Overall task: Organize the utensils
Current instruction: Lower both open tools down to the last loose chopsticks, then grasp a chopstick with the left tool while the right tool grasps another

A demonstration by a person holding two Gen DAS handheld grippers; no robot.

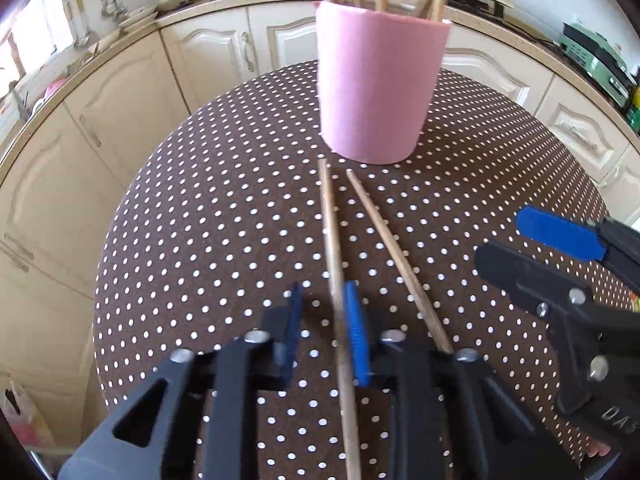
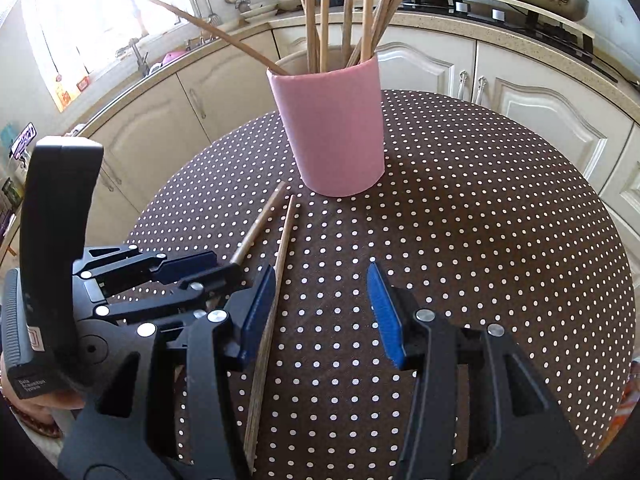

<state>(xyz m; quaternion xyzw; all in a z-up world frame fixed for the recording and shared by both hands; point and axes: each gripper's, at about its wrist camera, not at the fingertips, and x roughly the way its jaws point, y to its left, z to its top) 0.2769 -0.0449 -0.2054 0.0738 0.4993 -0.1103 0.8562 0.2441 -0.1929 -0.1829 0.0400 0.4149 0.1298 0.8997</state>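
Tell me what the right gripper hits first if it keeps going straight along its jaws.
Probably the dotted tablecloth just ahead, since the right gripper tilts downward. The pink cup stands farther along, slightly left, and one chopstick lies beside its left jaw. Depth is unclear.

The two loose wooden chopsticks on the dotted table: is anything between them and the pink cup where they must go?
Nothing visible. The two loose wooden chopsticks lie on bare brown dotted tablecloth, tips near the base of the pink cylindrical cup. The cup already holds several upright sticks.

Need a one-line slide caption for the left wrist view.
Left gripper straddles one chopstick; another lies beside it, near the pink cup.
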